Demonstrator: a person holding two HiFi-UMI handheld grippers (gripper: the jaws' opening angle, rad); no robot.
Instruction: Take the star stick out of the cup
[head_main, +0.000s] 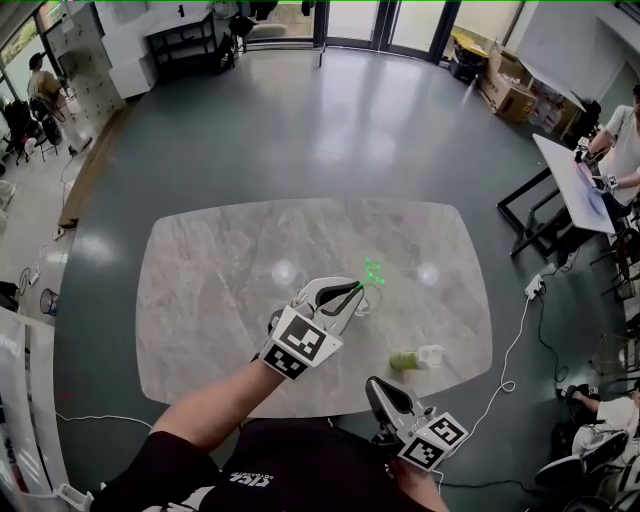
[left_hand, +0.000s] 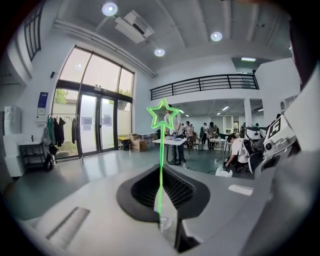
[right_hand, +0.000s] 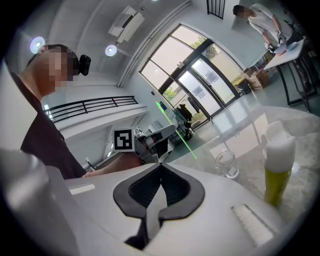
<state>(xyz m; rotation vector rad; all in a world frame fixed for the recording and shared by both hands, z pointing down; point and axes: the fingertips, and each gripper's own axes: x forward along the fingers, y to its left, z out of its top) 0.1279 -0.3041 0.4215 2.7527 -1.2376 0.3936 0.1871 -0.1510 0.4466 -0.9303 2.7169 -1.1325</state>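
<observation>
My left gripper (head_main: 356, 288) is shut on the thin stem of a green star stick (left_hand: 160, 165). The star (left_hand: 162, 114) points up and away from the jaws. In the head view the star (head_main: 373, 271) shows just past the gripper's tip, over the middle of the table. In the right gripper view the stick (right_hand: 178, 132) slants through the air, and its lower end hangs left of the clear glass cup (right_hand: 226, 164), outside it. My right gripper (head_main: 377, 386) hovers at the table's near edge, shut and holding nothing.
A small bottle of yellow-green liquid with a white cap (head_main: 414, 358) (right_hand: 277, 167) stands right of the cup. The grey marble table (head_main: 220, 290) sits on a dark floor. A white desk (head_main: 575, 180) and seated people are at the right; a cable (head_main: 515, 345) trails there.
</observation>
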